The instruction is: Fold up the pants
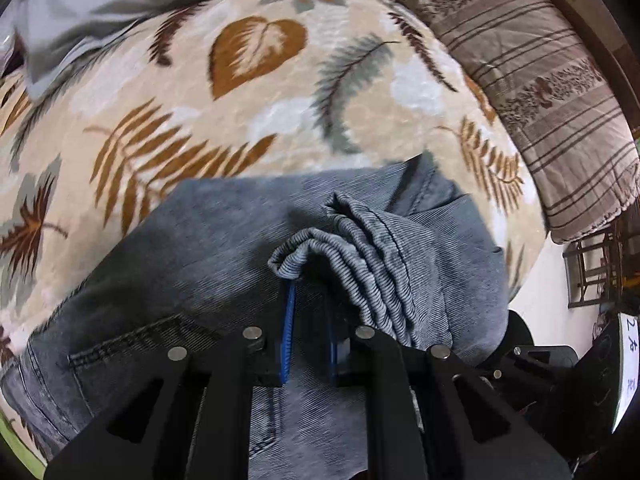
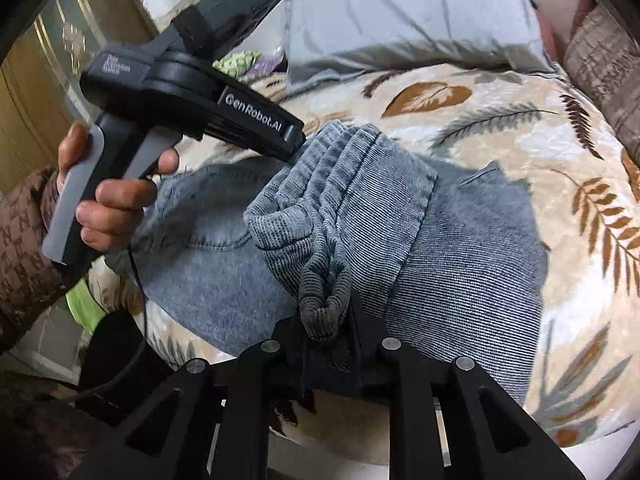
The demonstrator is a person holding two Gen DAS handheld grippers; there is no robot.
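Surface: a bed (image 1: pixel 280 120) is carrying everything, covered by a cream blanket (image 2: pixel 500 128) printed with brown and grey leaves.
Pants: grey-blue pants (image 1: pixel 192 248) are lying on the blanket at the near edge, the legs spreading flat, the ribbed waistband (image 2: pixel 344 184) bunching up above them.
Pillow: a pale grey pillow (image 2: pixel 400 12) is lying on the blanket at the far end, well apart from the pants.
Quilt: a brown striped quilt (image 1: pixel 532 80) is resting along the bed's side, touching the blanket's edge.
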